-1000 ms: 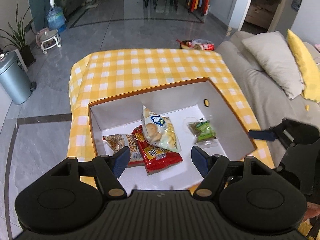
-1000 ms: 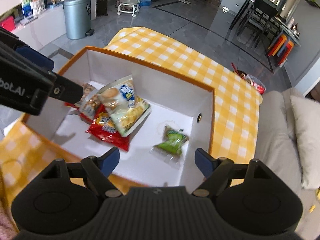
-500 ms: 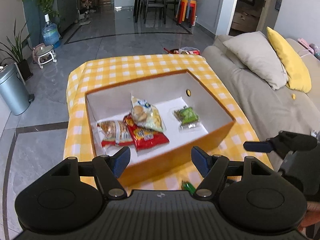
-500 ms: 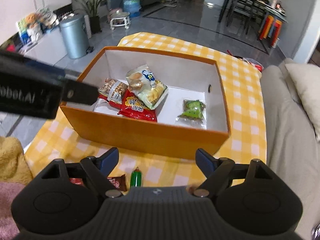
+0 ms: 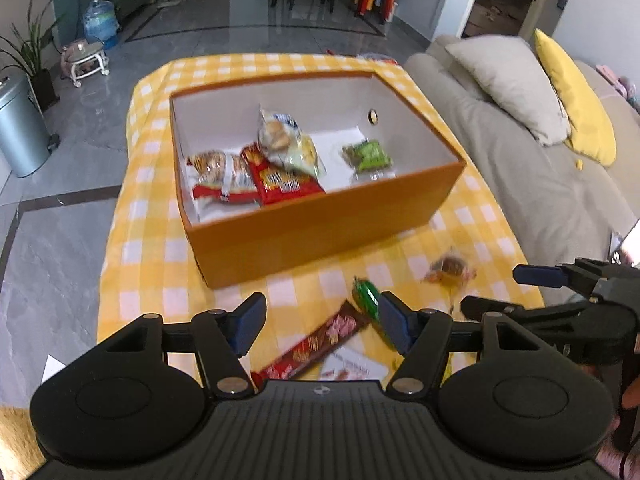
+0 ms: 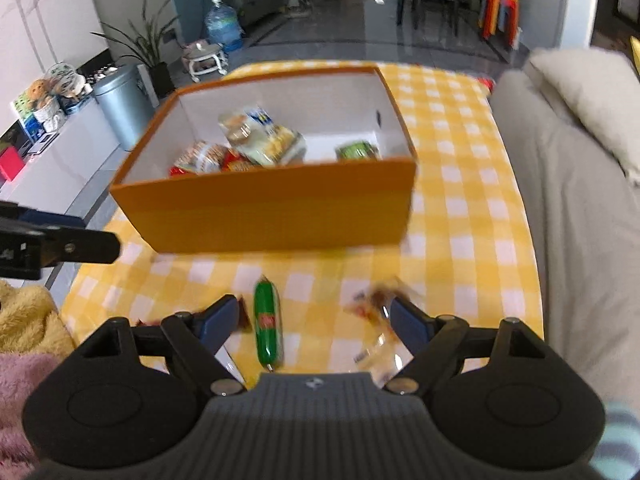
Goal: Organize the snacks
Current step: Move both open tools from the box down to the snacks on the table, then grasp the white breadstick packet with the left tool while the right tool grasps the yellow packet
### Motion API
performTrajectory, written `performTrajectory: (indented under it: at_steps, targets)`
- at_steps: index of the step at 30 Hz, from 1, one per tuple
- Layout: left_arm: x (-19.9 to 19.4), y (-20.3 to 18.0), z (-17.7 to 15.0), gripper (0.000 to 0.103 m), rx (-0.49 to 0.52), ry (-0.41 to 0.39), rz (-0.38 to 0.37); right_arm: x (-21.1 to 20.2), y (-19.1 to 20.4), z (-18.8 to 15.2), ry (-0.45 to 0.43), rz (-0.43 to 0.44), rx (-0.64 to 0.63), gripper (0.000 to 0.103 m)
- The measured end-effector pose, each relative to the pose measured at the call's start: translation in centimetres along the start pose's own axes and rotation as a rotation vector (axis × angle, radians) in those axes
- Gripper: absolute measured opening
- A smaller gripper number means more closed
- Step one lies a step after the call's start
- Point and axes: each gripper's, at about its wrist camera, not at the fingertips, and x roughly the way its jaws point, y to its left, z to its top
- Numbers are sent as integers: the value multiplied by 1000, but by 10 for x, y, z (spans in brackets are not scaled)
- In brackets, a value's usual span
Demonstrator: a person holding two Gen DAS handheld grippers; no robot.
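Both grippers have pulled back from over the orange box (image 5: 320, 224) to the table's near edge, so the next pick looks to be starting: the left gripper (image 5: 318, 326), jaws wide but just narrowed with nothing clamped, hangs over the long red-brown bar (image 5: 316, 342), and the right gripper (image 6: 310, 318), wide and empty, hangs above the green sausage stick (image 6: 267, 326). Four packets lie in the box: a red-and-white one at its left wall, a red one, a pale biscuit bag (image 5: 286, 142) on top, a green one (image 5: 367, 156) toward its right wall. At least four snacks lie loose on the checked tablecloth (image 5: 148, 248): the bar, the stick, a blurred brown-wrapped sweet (image 5: 448, 270) and a white packet (image 5: 354, 368) at the near edge.

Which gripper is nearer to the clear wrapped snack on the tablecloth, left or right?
Right. The right gripper has the clear wrapped snack against its right finger; the left gripper is farther, over the long red bar.
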Motion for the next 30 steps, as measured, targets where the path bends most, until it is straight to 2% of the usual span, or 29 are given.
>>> performTrajectory:
  at_steps: [2, 5, 12, 16, 24, 26, 30]
  targets:
    - [4, 0, -6, 76, 10, 20, -10, 5, -7, -7, 28, -13, 20, 78]
    - [17, -2, -12, 76, 44, 102, -38, 13, -18, -15, 93, -22, 75, 75]
    - [44, -16, -32, 76, 134, 268, -75, 37, -32, -33, 264, 36, 249, 70]
    - [59, -25, -45, 76, 189, 325, -45, 46, -20, -42, 343, 36, 257, 70]
    - [94, -39, -60, 78, 298, 410, 12, 62, -5, -47, 401, 45, 260, 70]
    - [100, -39, -63, 78, 302, 416, 34, 67, -4, -47, 414, 49, 271, 69]
    - [108, -37, -66, 80, 295, 433, 32, 75, 1, -47, 432, 39, 267, 69]
